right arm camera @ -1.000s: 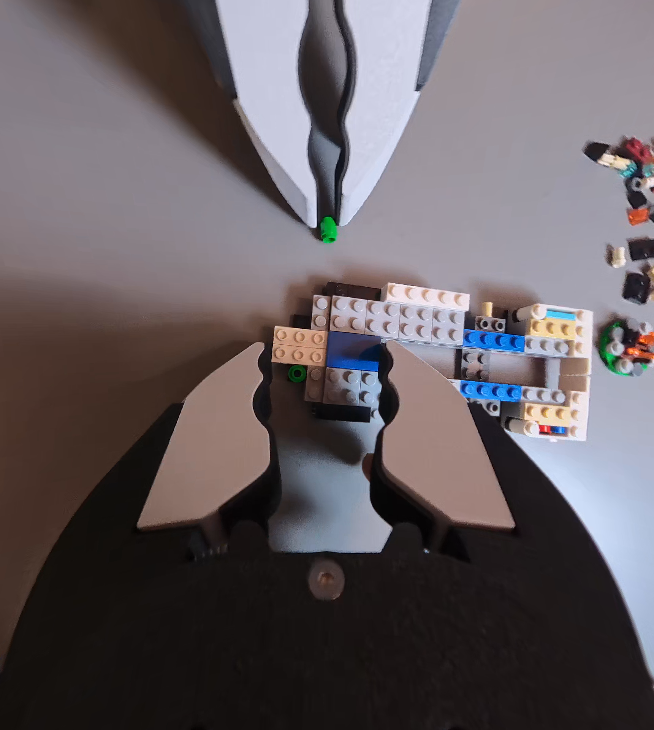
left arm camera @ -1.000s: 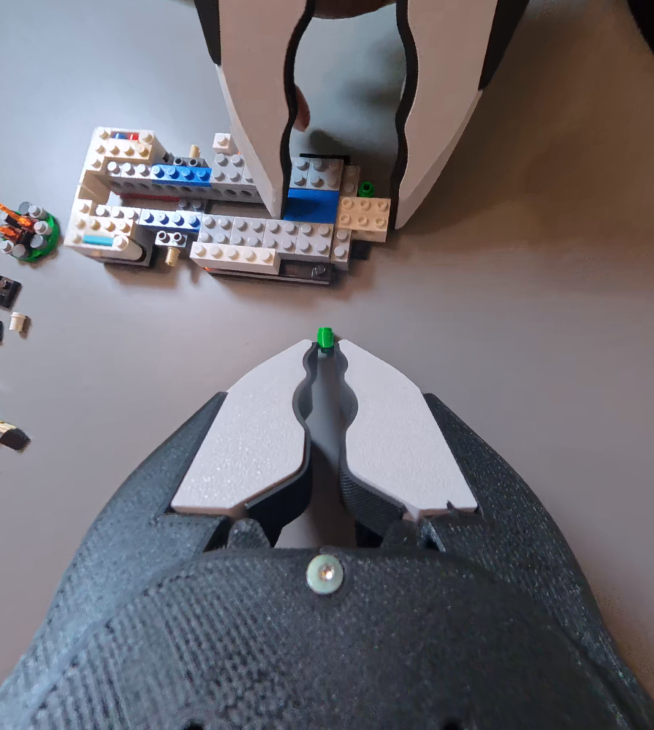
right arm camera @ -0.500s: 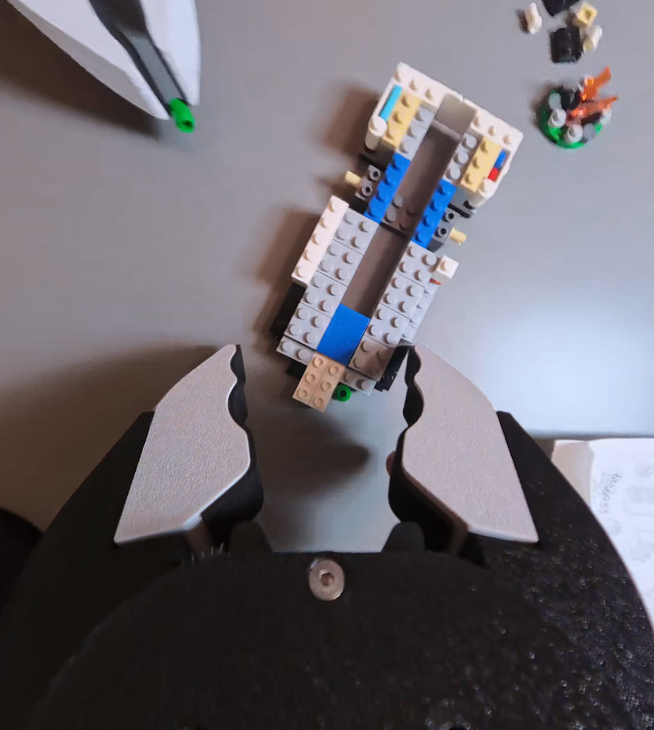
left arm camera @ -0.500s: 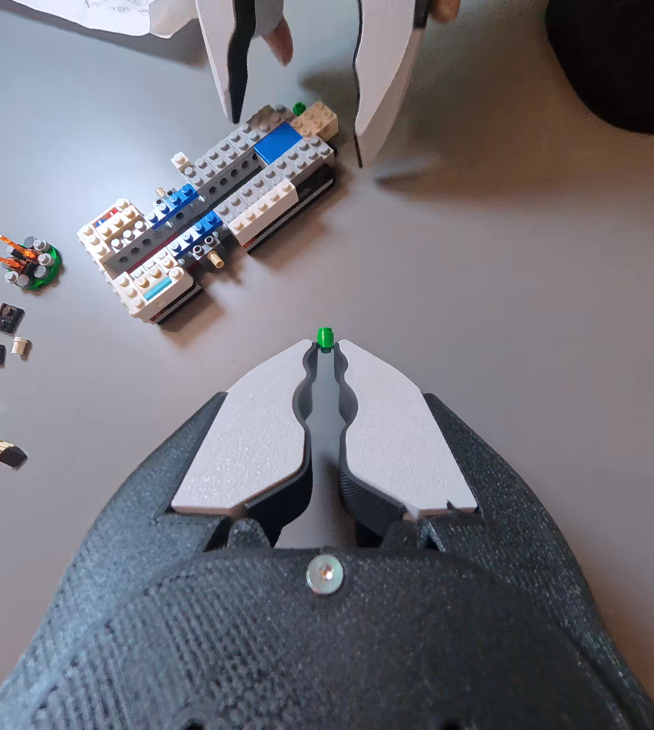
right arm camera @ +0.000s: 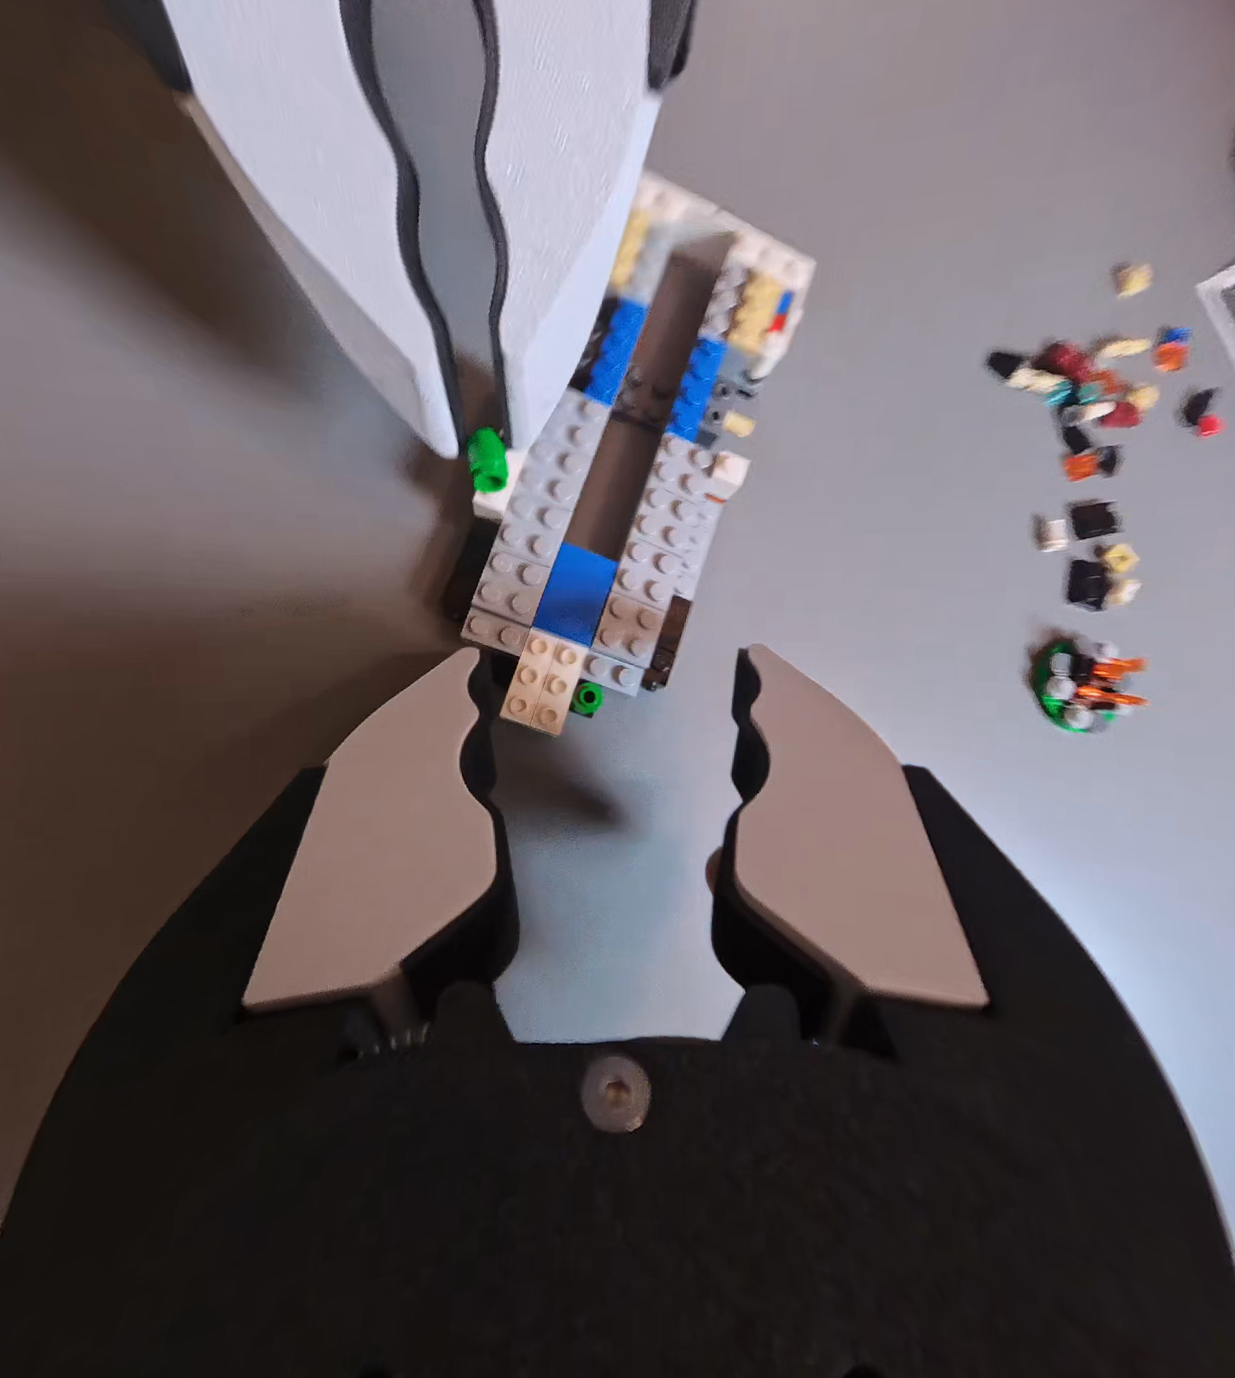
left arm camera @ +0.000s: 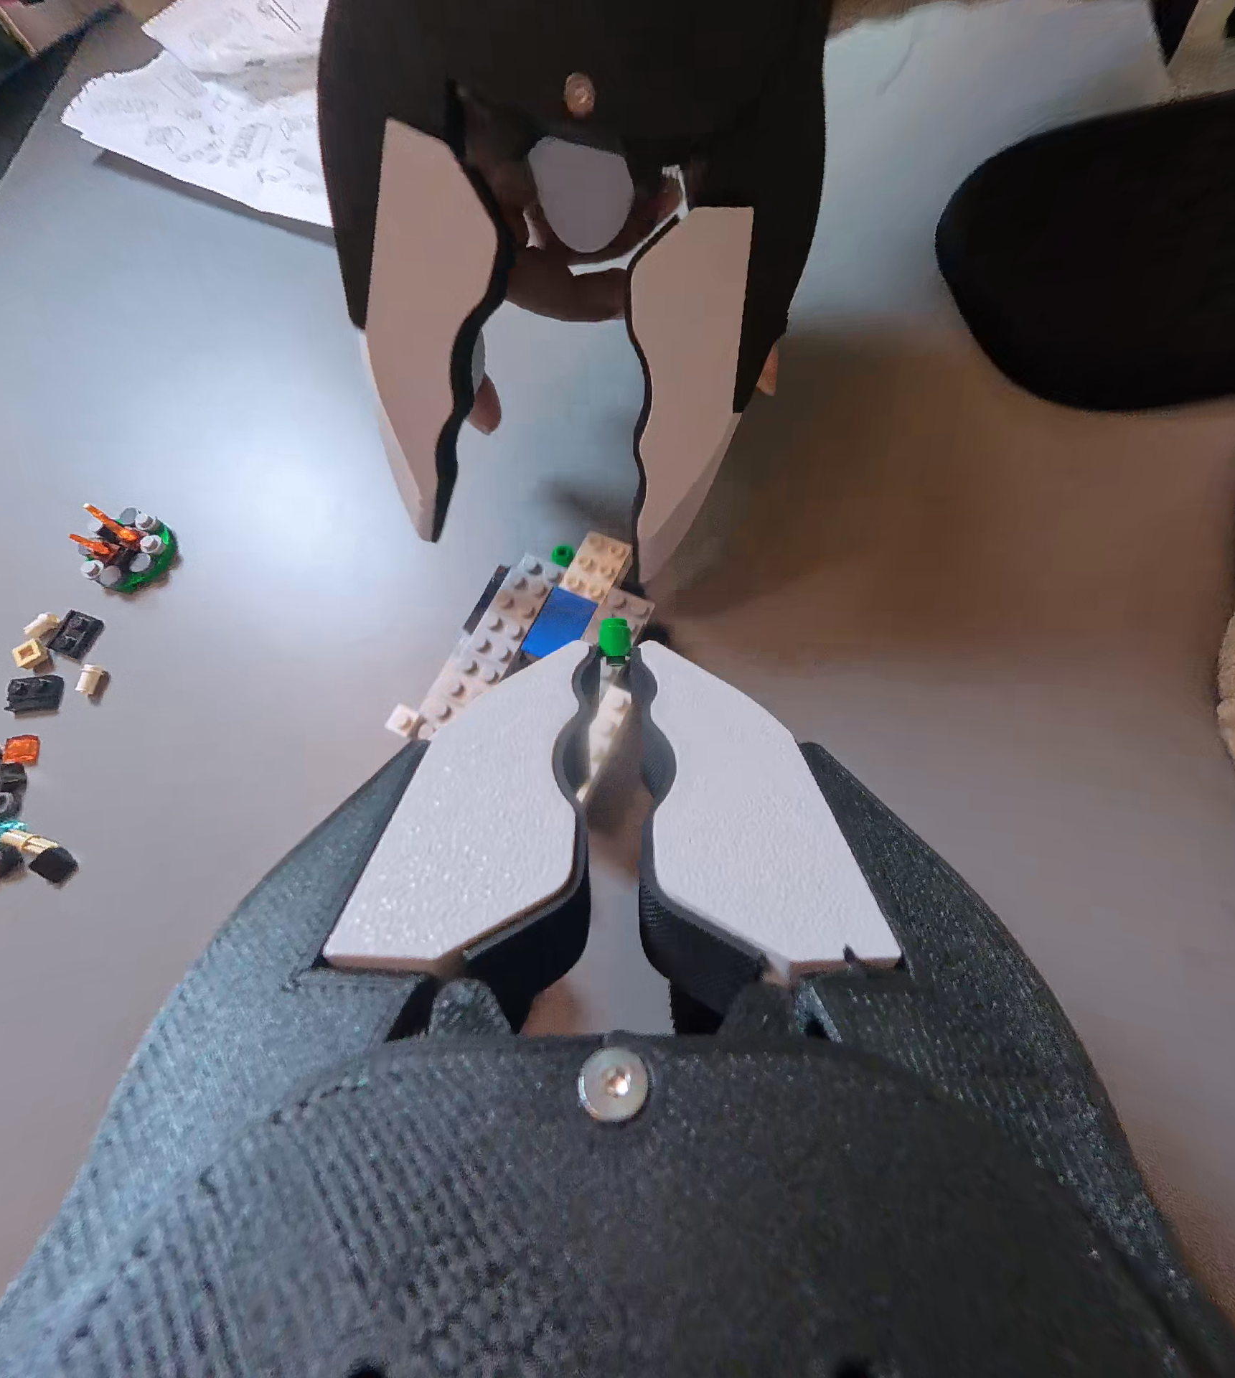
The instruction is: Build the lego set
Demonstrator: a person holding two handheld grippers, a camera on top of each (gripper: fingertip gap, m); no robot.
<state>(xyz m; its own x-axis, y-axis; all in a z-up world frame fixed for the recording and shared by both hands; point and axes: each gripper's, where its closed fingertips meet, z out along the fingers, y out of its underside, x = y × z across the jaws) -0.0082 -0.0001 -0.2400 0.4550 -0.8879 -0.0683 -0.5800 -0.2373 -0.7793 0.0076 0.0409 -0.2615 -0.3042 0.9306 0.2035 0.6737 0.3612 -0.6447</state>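
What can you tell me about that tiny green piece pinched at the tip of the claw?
The green piece is a tiny round, glossy plastic building-toy stud, a short cylinder with a narrower end. It is pinched at the very tips of the left claw, most of it sticking out beyond them. It hangs over the edge of the long grey, blue and tan brick model on the grey table; whether it touches the model cannot be told.

The brick model [right arm camera: 599,522] lies on the table [right arm camera: 897,820] between the two grippers, its near end between the spread fingertips of the right gripper [right arm camera: 607,660]. Opposite, the left gripper [left arm camera: 613,656] hangs over its far part, pinching a small stud [left arm camera: 614,637]. Loose pieces [right arm camera: 1099,447] lie well right of the right gripper, papers [left arm camera: 204,127] behind it.
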